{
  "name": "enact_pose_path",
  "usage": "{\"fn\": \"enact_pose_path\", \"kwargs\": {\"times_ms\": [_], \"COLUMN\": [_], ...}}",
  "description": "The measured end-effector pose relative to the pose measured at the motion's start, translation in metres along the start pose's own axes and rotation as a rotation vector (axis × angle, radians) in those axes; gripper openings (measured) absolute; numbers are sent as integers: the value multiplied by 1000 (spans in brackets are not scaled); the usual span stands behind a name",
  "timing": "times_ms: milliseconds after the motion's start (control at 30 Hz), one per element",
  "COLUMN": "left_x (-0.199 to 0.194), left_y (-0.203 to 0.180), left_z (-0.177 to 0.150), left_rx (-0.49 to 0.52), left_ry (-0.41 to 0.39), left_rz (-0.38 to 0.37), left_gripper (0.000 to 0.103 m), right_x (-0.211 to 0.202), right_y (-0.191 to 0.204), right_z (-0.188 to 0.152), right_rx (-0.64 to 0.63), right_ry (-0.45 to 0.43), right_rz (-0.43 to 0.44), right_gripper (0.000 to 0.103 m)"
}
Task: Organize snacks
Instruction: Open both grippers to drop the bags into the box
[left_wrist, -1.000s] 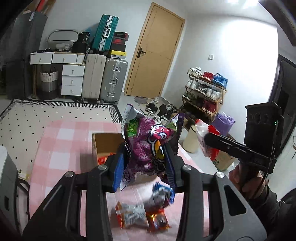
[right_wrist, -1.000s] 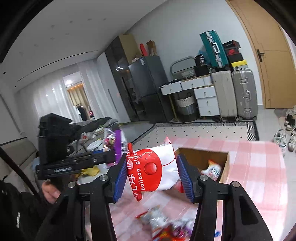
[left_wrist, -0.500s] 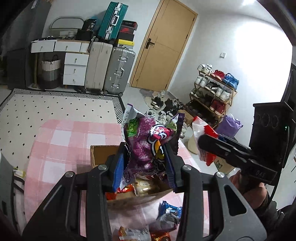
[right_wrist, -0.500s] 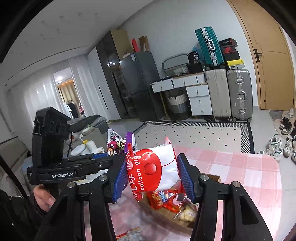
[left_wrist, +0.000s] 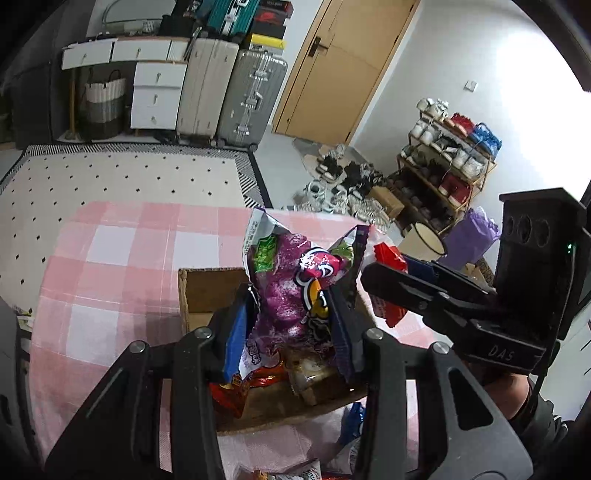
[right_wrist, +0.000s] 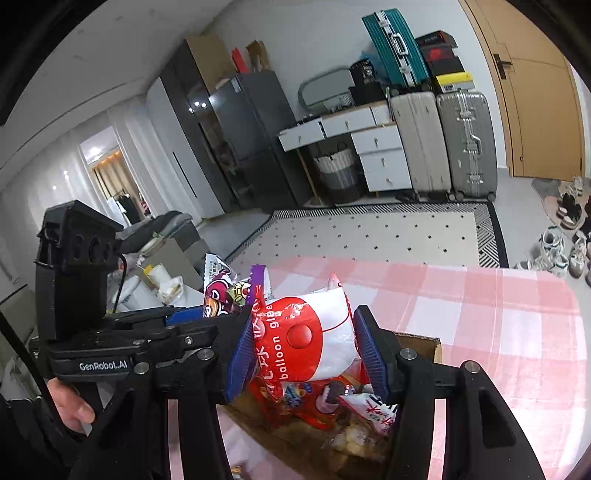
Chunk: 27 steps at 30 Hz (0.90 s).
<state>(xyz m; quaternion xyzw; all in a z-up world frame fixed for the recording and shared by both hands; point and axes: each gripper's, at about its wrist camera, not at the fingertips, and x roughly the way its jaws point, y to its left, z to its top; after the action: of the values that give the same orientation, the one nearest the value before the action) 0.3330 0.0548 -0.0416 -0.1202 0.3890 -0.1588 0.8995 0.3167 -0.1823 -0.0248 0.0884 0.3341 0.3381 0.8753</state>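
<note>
Snack packets (left_wrist: 258, 380) inside open cardboard box (left_wrist: 207, 291) on checked cloth (left_wrist: 122, 251)

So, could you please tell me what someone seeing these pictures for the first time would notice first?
Probably the two bright snack bags held up in the foreground: a purple bag clamped in the left gripper and a red and white bag clamped in the right gripper. Both hang over an open cardboard box holding other snacks, on a pink checked tablecloth.

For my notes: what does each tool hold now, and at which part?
Left tool: purple snack bag, pinched across its lower half. Right tool: red-and-white balloon glue bag, gripped at its two sides.
</note>
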Motion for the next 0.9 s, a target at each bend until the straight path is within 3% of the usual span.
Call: {"fn": "enact_pose_path", "kwargs": {"times_ms": [133, 200, 233, 267, 367, 533, 667, 767, 900], "left_x": [29, 40, 45, 49, 49, 28, -3, -28, -59], "left_y": [12, 15, 17, 19, 27, 25, 12, 3, -12], "left_z": [-5, -8, -9, -9, -12, -15, -21, -29, -42], "left_rx": [-37, -45, -53, -63, -96, -91, -65, -43, -17], "left_ry": [48, 79, 93, 108, 106, 63, 5, -34, -71], "left_rz": [25, 37, 33, 33, 31, 31, 37, 44, 51], "left_gripper": [38, 43, 44, 49, 63, 65, 79, 79, 81], "right_x": [16, 21, 25, 27, 26, 4, -25, -51, -80], "right_y": [-11, -14, -15, -17, -21, -13, -1, 13, 32], "right_z": [-7, -12, -14, -15, -18, -18, -19, -23, -34], "right_rx": [12, 4, -1, -1, 6, -13, -19, -35, -56], "right_ry": [26, 35, 43, 48, 44, 20, -23, -57, -88], "right_rz": [-4, -21, -46, -59, -43, -40, -30, -21, -25], "right_gripper": [60, 64, 70, 76, 77, 77, 80, 87, 88]}}
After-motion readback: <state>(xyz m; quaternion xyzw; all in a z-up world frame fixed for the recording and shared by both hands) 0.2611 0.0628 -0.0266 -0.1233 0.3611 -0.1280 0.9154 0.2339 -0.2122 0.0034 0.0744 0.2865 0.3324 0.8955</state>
